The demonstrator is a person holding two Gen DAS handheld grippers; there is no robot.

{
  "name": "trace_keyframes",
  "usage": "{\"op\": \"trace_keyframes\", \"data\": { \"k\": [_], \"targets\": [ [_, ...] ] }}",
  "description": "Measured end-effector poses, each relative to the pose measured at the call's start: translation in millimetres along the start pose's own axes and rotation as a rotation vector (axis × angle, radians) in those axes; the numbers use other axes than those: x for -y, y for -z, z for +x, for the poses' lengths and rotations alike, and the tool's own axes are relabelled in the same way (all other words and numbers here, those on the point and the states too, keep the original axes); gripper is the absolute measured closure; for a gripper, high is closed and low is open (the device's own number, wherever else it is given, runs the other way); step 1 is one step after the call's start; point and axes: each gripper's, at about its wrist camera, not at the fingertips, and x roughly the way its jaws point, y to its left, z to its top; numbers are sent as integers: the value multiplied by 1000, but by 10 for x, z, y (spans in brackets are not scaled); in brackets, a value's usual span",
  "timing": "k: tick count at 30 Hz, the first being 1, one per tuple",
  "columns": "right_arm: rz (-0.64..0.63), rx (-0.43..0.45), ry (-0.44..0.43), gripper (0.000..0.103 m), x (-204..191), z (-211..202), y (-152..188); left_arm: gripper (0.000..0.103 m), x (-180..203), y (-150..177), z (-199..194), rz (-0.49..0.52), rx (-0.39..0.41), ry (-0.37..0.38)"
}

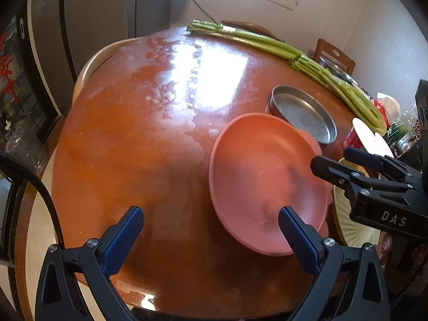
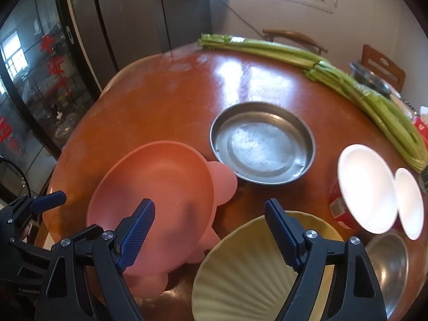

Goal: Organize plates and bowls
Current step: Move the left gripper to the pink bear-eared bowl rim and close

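Note:
A pink plate (image 1: 267, 182) with rounded lobes under its rim lies on the round wooden table (image 1: 149, 139). In the right wrist view the pink plate (image 2: 160, 187) sits left of a pale yellow ribbed plate (image 2: 240, 272). My left gripper (image 1: 211, 230) is open, its right finger over the pink plate's near rim. My right gripper (image 2: 211, 214) is open too, one finger above the pink plate and the other above the yellow plate. A round metal pan (image 2: 262, 141) stands just behind them. Nothing is held.
Long celery stalks (image 2: 347, 80) run along the table's far right. Two white plates (image 2: 366, 187) rest on a red can (image 2: 338, 208) at the right, with a steel bowl (image 2: 388, 264) below. Wooden chairs stand behind the table.

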Motion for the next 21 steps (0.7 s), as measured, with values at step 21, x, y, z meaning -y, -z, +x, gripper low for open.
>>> {"op": "trace_keyframes", "data": {
  "k": [21],
  "targets": [
    [-36,-31,-24,48,-26,278,2,25,161,-60,158,9,-34,39]
  ]
}}
